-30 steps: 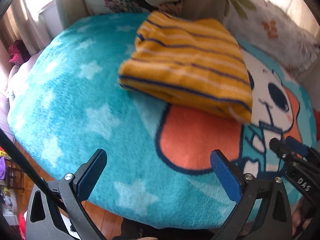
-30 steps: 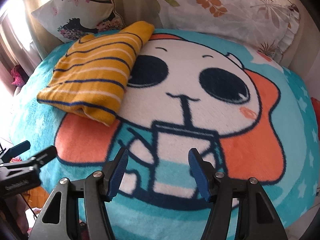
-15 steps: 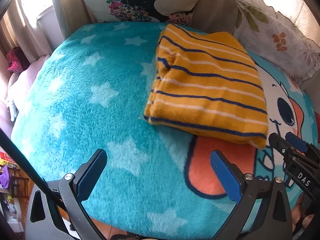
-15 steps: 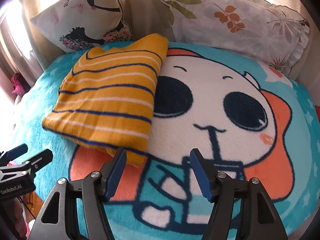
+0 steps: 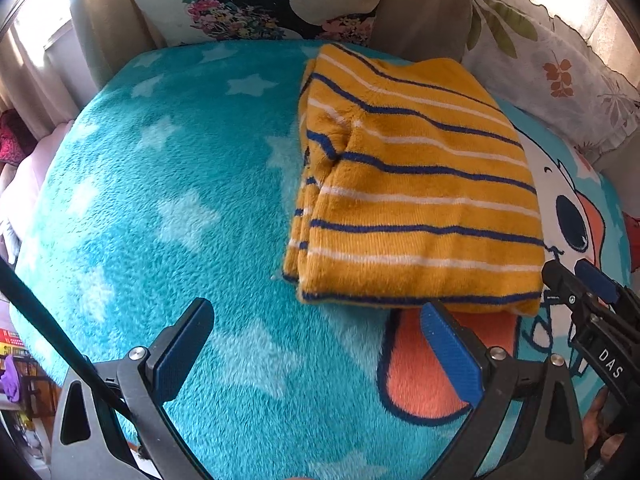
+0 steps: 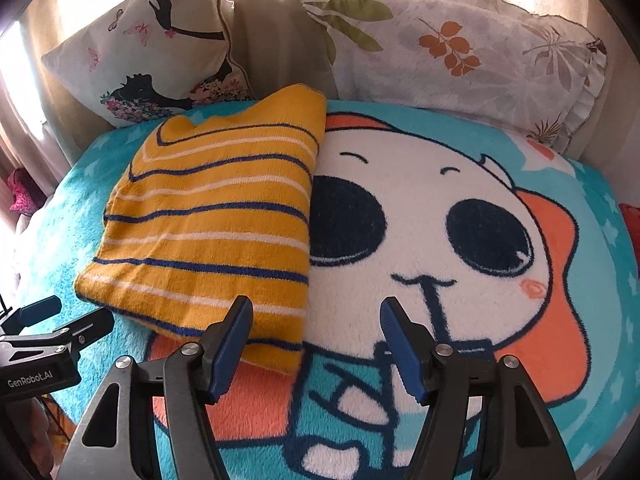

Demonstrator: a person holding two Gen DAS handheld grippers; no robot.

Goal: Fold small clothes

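Now, left to right:
Left gripper [image 5: 316,346]: your jaws stand wide apart, holding nothing, above the teal star-print blanket [image 5: 168,208], just short of the garment's near edge.
Striped sweater [image 6: 212,224]: mustard knit with navy and white stripes, folded into a flat rectangle, lying on the blanket beside the cartoon face [image 6: 420,216], its far end near the silhouette cushion [image 6: 152,52].
Right gripper [image 6: 316,342]: your jaws are spread, empty; the left finger [image 6: 230,346] overlaps the sweater's near corner.
Leaf-print pillow [image 6: 460,56]: behind, at right.

R gripper [image 6: 316,344] open, empty | folded striped sweater [image 6: 212,216] on blanket [image 6: 420,208] | L gripper [image 6: 68,316] at left edge, prob. open
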